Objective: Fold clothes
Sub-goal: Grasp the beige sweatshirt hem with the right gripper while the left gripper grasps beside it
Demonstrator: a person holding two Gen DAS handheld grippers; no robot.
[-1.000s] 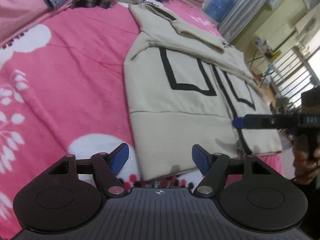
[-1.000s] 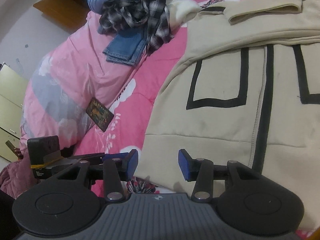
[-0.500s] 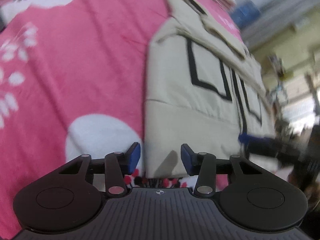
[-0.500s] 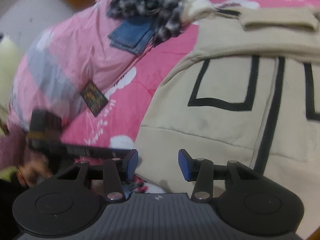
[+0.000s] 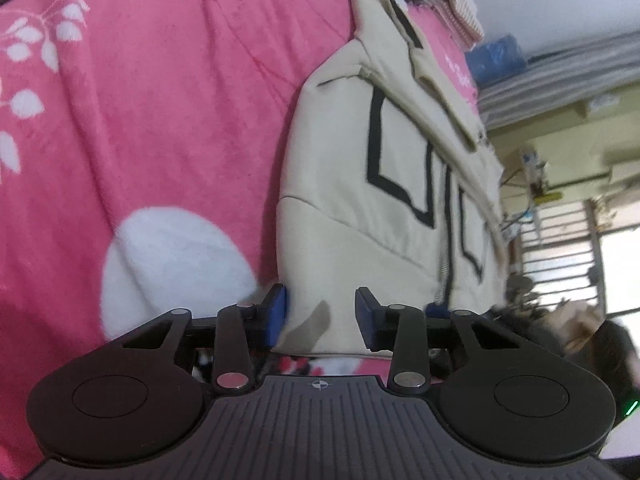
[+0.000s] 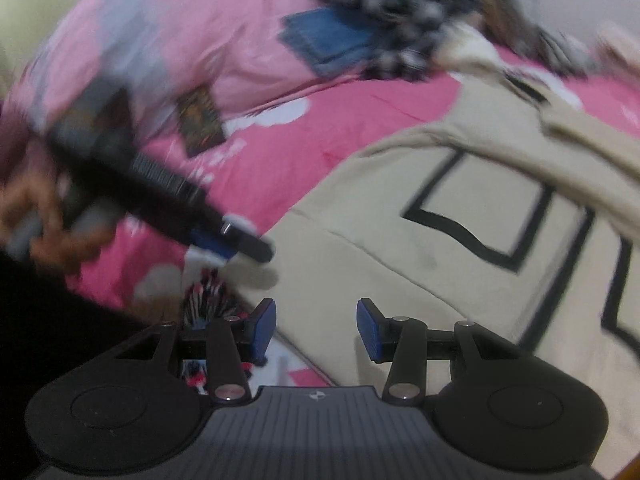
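Note:
A beige zip jacket [image 5: 360, 240] with black outlined rectangles lies flat on the pink bedspread [image 5: 160, 120]. My left gripper [image 5: 320, 316] straddles the hem's left corner. Its jaws are closing with the hem cloth between them, and a gap still shows beside the pads. The right wrist view, which is blurred, shows the left gripper [image 6: 248, 246] in a hand [image 6: 40, 220] with its tips at that corner of the jacket [image 6: 440, 280]. My right gripper [image 6: 316, 324] hovers over the hem between the corner and the zipper. Its jaws are opening and nothing is pinched.
A heap of jeans and a plaid shirt [image 6: 380, 32] lies at the far end of the bed, and a dark card [image 6: 200, 120] rests on the pink cover. Folded striped cloth [image 5: 456, 8] sits beyond the collar. A barred window [image 5: 560, 248] is off to the right.
The left jaws have narrowed around the hem corner and that view has rolled. The right gripper has rolled and slid along the hem towards the left one.

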